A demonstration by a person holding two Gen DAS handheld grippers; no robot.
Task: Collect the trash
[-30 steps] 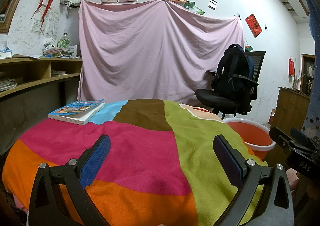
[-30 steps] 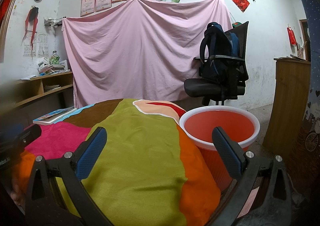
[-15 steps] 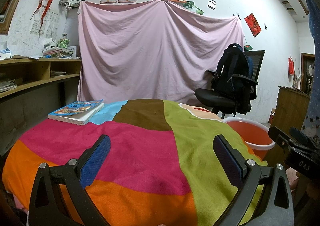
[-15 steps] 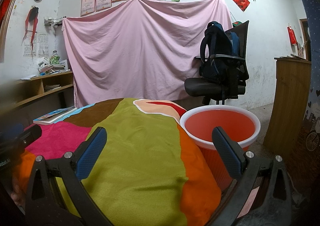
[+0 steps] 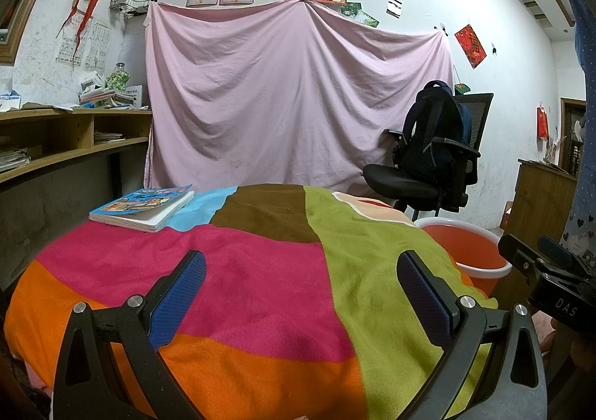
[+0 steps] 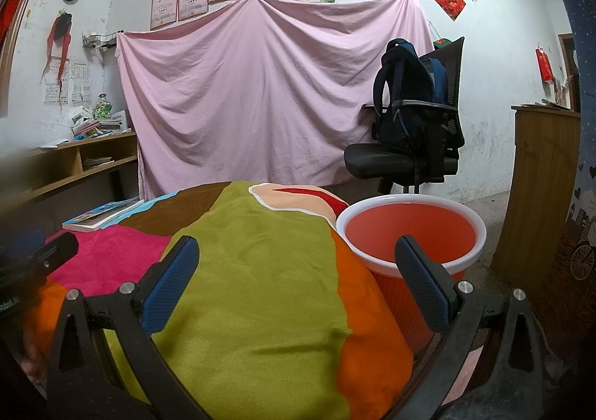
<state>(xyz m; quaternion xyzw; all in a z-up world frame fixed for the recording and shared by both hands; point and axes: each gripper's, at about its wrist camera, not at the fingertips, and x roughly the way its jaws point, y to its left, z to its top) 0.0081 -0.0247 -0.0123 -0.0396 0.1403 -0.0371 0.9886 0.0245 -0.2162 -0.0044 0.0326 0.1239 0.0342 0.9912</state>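
An orange bucket with a white rim [image 6: 409, 230] stands on the floor at the right edge of a table covered with a multicoloured cloth [image 6: 253, 271]; it also shows in the left wrist view [image 5: 465, 245]. My left gripper [image 5: 300, 293] is open and empty above the cloth's pink and orange patches [image 5: 260, 289]. My right gripper [image 6: 298, 280] is open and empty over the green patch, its right finger in front of the bucket. I see no trash on the cloth.
A book [image 5: 143, 207] lies at the table's far left. A black office chair with a backpack [image 6: 413, 129] stands behind the bucket. A wooden cabinet [image 6: 540, 196] is at the right, shelves [image 5: 56, 144] at the left, and a pink sheet [image 5: 290, 103] hangs behind.
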